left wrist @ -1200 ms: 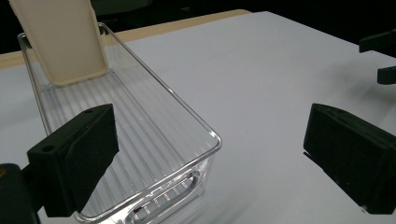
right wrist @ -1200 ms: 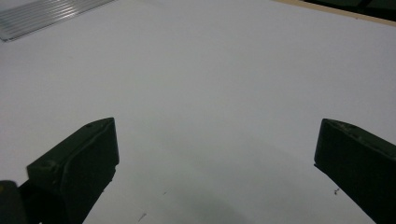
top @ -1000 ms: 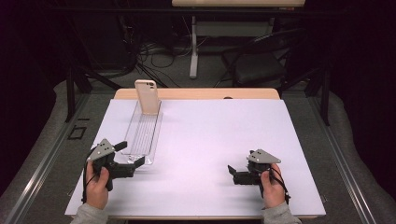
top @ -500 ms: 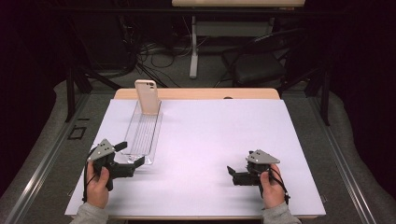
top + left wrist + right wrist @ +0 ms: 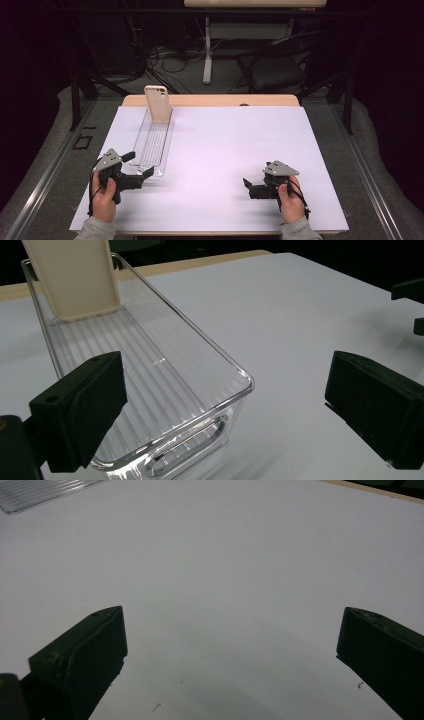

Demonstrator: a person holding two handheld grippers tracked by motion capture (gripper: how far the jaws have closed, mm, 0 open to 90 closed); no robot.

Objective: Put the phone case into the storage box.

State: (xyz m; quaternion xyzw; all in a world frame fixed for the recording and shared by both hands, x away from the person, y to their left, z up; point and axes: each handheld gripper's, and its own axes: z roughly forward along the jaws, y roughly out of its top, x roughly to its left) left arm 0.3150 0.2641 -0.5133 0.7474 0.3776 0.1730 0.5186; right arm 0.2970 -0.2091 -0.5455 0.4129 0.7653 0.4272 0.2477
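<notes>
Between the 2 wide-apart jaws of the left gripper [image 5: 136, 171] sits the near end of the clear plastic tray [image 5: 150, 385], not yet pinched. Its near corner lies just past the left jaw. At the tray's far end, a cream phone case [image 5: 157, 103] stands up. Well to the right, the right gripper [image 5: 254, 188] rests open over the bare white table [image 5: 240, 145].

Legible markings: we find none, neither on the clear plastic tray [image 5: 150, 390], the beige phone case [image 5: 157, 103], nor the white table sheet [image 5: 240, 150].
</notes>
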